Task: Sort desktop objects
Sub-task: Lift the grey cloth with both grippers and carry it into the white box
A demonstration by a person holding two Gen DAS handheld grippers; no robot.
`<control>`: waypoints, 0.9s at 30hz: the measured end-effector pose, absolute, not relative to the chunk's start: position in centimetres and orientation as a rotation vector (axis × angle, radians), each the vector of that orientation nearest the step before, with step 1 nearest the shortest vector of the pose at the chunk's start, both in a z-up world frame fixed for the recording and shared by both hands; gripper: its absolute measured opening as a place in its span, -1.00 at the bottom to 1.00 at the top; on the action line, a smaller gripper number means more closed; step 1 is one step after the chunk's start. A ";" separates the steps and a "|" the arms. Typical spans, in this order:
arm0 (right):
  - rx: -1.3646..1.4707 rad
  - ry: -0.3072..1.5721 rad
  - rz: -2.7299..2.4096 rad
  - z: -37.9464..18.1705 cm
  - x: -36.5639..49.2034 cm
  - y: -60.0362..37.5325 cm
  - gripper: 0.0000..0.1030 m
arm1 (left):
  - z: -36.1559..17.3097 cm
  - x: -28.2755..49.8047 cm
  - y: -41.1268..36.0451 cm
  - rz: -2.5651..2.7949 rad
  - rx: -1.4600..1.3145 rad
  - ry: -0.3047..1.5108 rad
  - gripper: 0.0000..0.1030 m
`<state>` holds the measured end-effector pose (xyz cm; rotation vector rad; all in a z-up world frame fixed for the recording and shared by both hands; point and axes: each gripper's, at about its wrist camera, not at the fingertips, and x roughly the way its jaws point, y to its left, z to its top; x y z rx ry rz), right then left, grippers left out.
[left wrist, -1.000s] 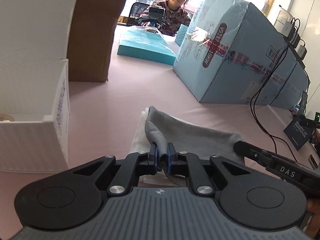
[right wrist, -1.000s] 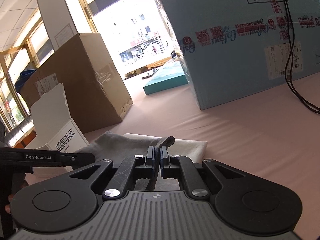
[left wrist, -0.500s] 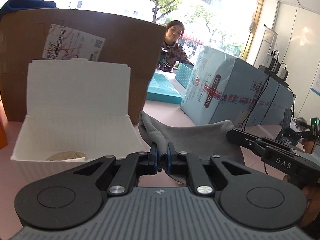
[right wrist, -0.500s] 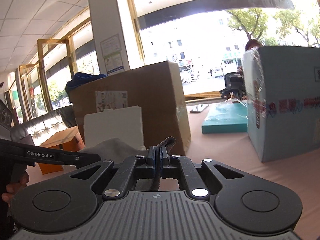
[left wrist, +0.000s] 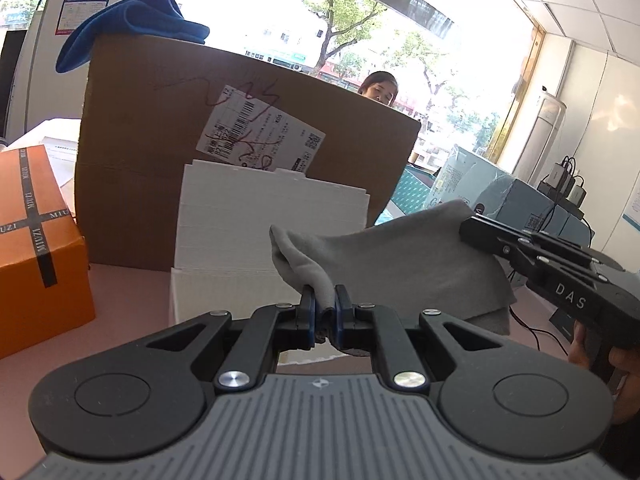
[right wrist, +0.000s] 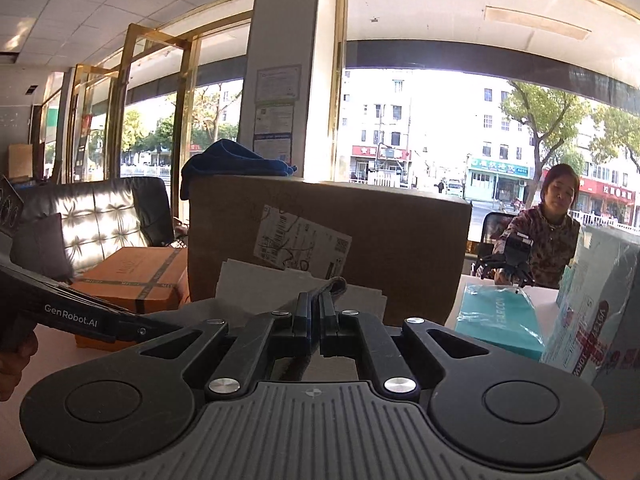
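A grey cloth (left wrist: 400, 256) hangs stretched in the air between both grippers. My left gripper (left wrist: 325, 304) is shut on its left corner. My right gripper (right wrist: 315, 308) is shut on the other corner, a thin grey fold (right wrist: 334, 285) poking up past its fingers; it also shows as a black arm (left wrist: 552, 280) at the right of the left wrist view. Just beyond the cloth stands an open white corrugated box (left wrist: 240, 248) with its lid raised; its inside is hidden from here.
A tall brown cardboard box (left wrist: 160, 140) with a shipping label stands behind the white box, a blue towel (left wrist: 132, 24) on top. An orange taped box (left wrist: 36, 240) sits left. Light blue cartons (right wrist: 600, 300) and a teal pack (right wrist: 500, 320) lie right. A seated person (right wrist: 552, 232) holds grippers behind.
Both grippers have lifted the grey cloth off the pink table and raised it high. The views tilted up, so the white box now sits low and the brown box fills the middle.
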<state>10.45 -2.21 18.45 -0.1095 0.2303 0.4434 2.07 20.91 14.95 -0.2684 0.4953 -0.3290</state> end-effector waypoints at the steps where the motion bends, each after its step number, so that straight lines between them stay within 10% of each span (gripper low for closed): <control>1: -0.128 0.221 0.440 18.5 10.8 -1.5 -0.93 | 15.0 2.3 21.3 -0.321 -0.272 0.490 -0.85; 27: -0.093 0.530 0.321 9.3 19.1 2.4 -0.93 | 7.7 9.8 22.3 -0.252 -0.263 0.769 -0.84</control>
